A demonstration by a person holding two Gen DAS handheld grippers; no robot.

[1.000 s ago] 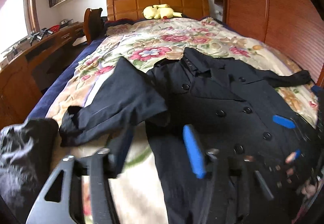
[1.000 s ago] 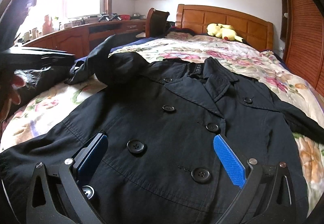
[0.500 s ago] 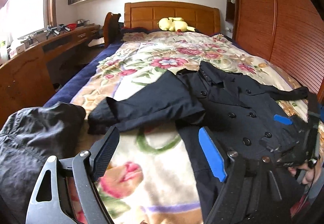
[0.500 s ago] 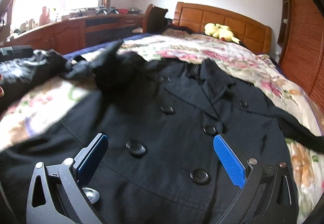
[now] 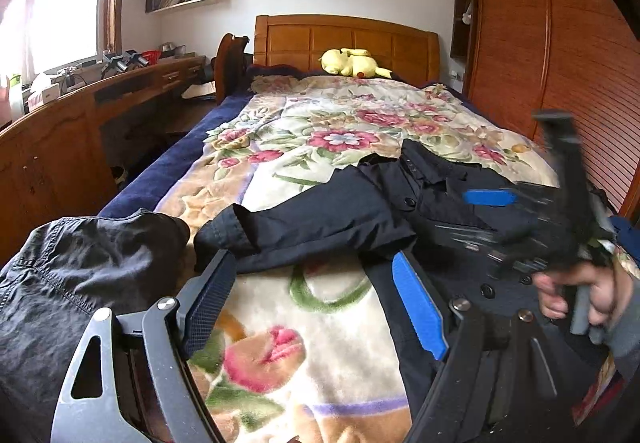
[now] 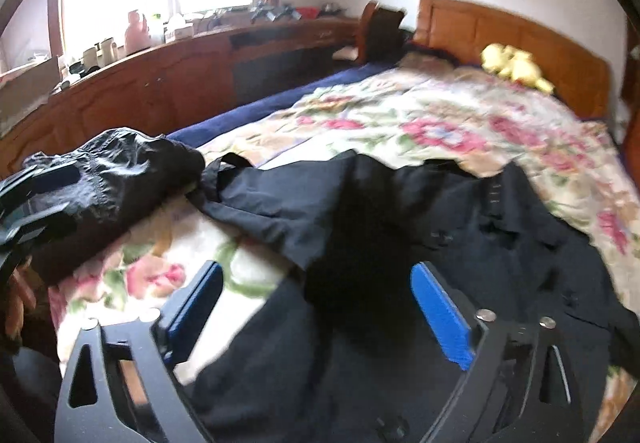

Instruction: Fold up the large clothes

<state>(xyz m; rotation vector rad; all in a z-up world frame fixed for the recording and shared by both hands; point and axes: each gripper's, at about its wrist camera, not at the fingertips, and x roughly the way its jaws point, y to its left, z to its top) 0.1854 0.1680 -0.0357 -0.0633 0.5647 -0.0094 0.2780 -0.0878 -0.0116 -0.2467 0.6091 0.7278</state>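
Since the earlier frames, both of my grippers have drawn back from the black coat (image 5: 404, 215), and the sleeve I was handling now lies folded across the front of the coat, its cuff pointing toward the left edge of the bed (image 5: 168, 183). My left gripper (image 5: 316, 307) is released: its jaws stand wide apart above the floral blanket (image 5: 320, 131) near the foot edge, with only blanket and the coat's lower hem beneath them and nothing between the pads. My right gripper (image 6: 320, 311) is also released, though its jaws have just been closing slightly; they hang over the lower front of the coat without gripping fabric. In the left wrist view the right gripper appears blurred at the right edge of the bed, held by the person's hand (image 5: 576, 295). The coat lies face up across the foot half of the bed, collar toward the headboard (image 5: 344, 39), buttons visible. A second dark garment (image 5: 80, 263) sits bunched at the left foot corner, just beside the folded sleeve cuff; I cannot tell whether they touch. A yellow plush toy (image 5: 352, 63) rests against the headboard, well apart from the coat
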